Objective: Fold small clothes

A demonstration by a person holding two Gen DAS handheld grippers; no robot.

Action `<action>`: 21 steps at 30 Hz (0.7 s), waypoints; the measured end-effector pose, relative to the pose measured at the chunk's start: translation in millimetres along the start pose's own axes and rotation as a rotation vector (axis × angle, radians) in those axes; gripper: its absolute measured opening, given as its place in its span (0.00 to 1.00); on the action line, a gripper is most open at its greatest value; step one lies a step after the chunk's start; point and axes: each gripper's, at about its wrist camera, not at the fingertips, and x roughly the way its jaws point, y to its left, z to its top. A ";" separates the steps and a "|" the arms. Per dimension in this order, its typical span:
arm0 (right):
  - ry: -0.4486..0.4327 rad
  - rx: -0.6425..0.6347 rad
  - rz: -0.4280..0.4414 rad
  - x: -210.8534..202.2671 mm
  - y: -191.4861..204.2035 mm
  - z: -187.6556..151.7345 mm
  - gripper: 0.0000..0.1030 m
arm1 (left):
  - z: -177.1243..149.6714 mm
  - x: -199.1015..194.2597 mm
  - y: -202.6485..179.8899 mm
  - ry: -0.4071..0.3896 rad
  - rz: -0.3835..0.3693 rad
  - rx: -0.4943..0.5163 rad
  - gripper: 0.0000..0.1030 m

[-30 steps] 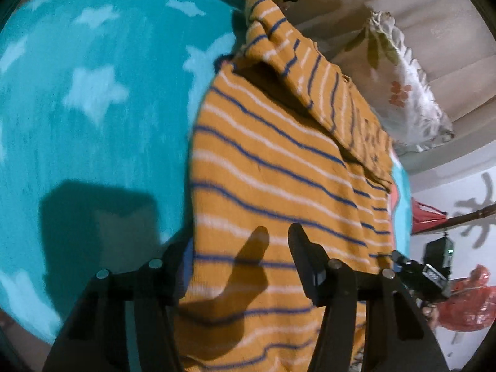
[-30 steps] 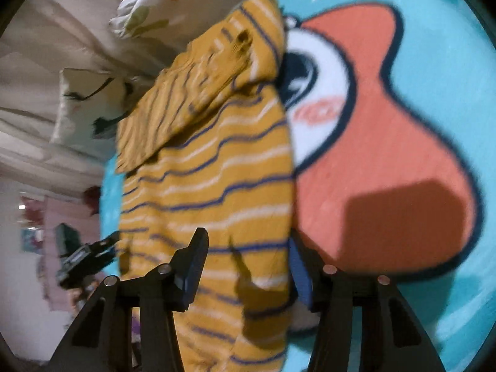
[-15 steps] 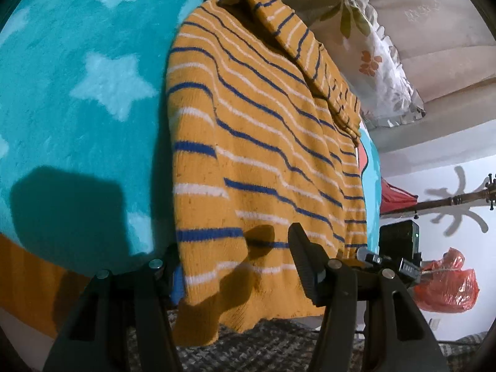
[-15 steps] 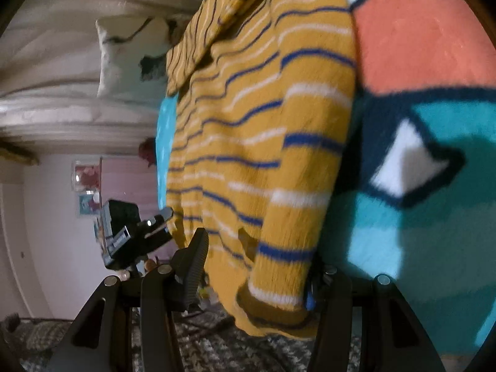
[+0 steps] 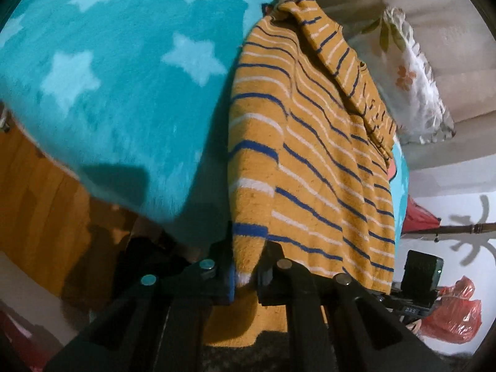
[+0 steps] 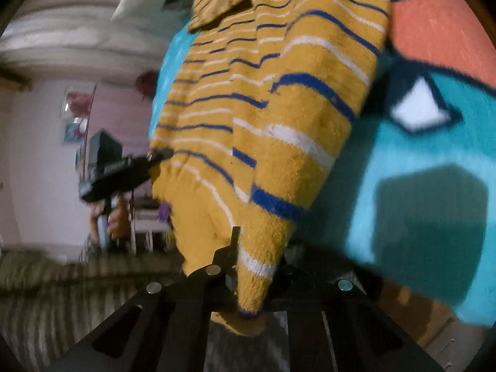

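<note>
1. Your left tool (image 5: 246,271) was clamped on the near corner of the striped sweater (image 5: 310,155), at the hem, and your right tool (image 6: 257,282) was clamped on the other hem corner. Holding both corners kept the bottom edge taut between your hands, which looked like the setup for carrying the hem up toward the collar in a fold.
2. The sweater lay lengthwise away from you on the teal blanket (image 5: 117,86) of the bed, its hem hanging off the bed's near edge where you gripped it. The far end was already bunched or doubled over.
3. Beyond it sat a flowered pillow (image 5: 415,80) against the pale bedding, well clear of the fold.
4. You could not see the pads themselves; the knit covered them. The right view was smeared, so the room behind and the black device (image 6: 114,170) beside the hem were hard to make out. The sleeves were hidden.
</note>
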 end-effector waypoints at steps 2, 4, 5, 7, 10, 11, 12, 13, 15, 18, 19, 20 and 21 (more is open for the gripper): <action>0.018 0.012 0.007 2.4 -1.1 -6.5 0.08 | -0.9 4.4 3.9 0.025 0.002 -0.025 0.08; 0.017 0.042 0.015 7.2 -7.9 -3.7 0.08 | 8.2 7.0 7.6 0.025 -0.014 -0.066 0.08; 0.011 0.049 0.016 8.4 -10.9 0.1 0.08 | 12.2 7.1 8.5 0.024 -0.018 -0.075 0.08; 0.005 0.036 0.011 8.0 -9.7 7.2 0.08 | 16.7 7.4 7.4 0.025 -0.018 -0.068 0.08; 0.000 0.003 0.002 3.5 -3.0 12.0 0.08 | 20.7 4.3 3.2 0.021 -0.026 -0.053 0.08; -0.005 -0.002 -0.002 1.3 -2.2 13.3 0.08 | 23.6 2.9 2.0 0.014 -0.029 -0.048 0.08; -0.007 -0.007 -0.004 -3.4 -4.0 7.8 0.08 | 28.5 0.8 -0.9 0.004 -0.032 -0.041 0.08; -0.015 -0.009 -0.007 -6.5 -4.1 10.7 0.08 | 31.3 -0.3 -2.3 -0.002 -0.037 -0.035 0.08; -0.038 -0.009 -0.004 -14.1 -4.8 15.9 0.08 | 40.7 -4.3 -4.1 -0.010 -0.058 -0.028 0.08; -0.118 -0.024 0.010 -34.0 -0.8 37.8 0.08 | 67.0 -6.4 -14.6 -0.038 -0.099 -0.019 0.08; -0.155 -0.027 0.017 -39.6 4.2 48.9 0.08 | 80.5 -6.2 -19.7 -0.048 -0.108 -0.016 0.08; -0.192 -0.023 0.031 -48.0 5.1 60.6 0.08 | 94.2 -3.9 -27.2 -0.060 -0.119 -0.012 0.08; -0.238 -0.011 0.054 -54.4 9.6 76.0 0.08 | 111.2 -1.3 -35.7 -0.077 -0.131 -0.004 0.08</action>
